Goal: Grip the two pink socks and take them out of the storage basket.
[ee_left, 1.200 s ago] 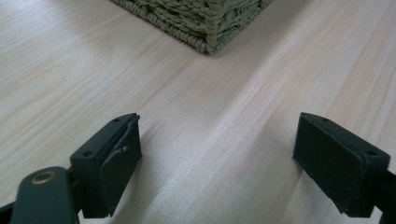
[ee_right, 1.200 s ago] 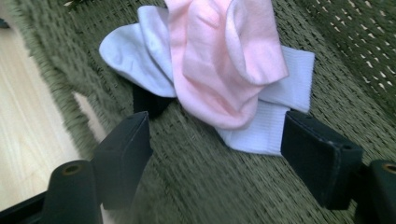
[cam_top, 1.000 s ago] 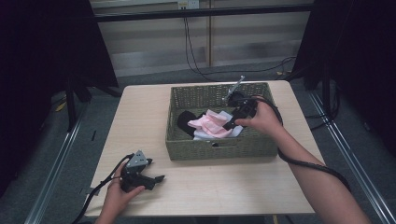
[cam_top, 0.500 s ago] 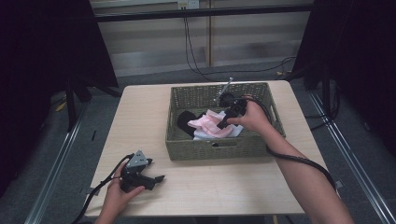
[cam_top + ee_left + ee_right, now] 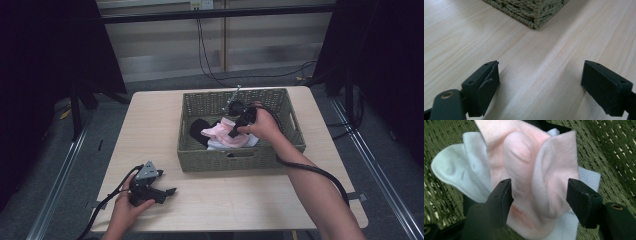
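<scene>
A green woven basket (image 5: 286, 102) stands on the far half of the table and holds a pile of socks. A pink sock (image 5: 529, 167) lies bunched on top, over a white sock (image 5: 454, 173) and beside a black sock (image 5: 198, 128). My right gripper (image 5: 233, 133) is inside the basket, open, its jaws straddling the pink sock's folds (image 5: 221, 134) just above it. My left gripper (image 5: 170, 192) rests low over the bare table near the front left edge, open, with nothing between its fingers (image 5: 484, 85).
A corner of the basket (image 5: 534, 15) lies a short way ahead of the left gripper. Bare light wood table (image 5: 150, 125) spreads left of and in front of the basket. Cables (image 5: 310, 172) trail from both grippers toward the person.
My right gripper has moved left and down inside the basket, from its far right corner onto the pink sock. The left gripper has stayed put.
</scene>
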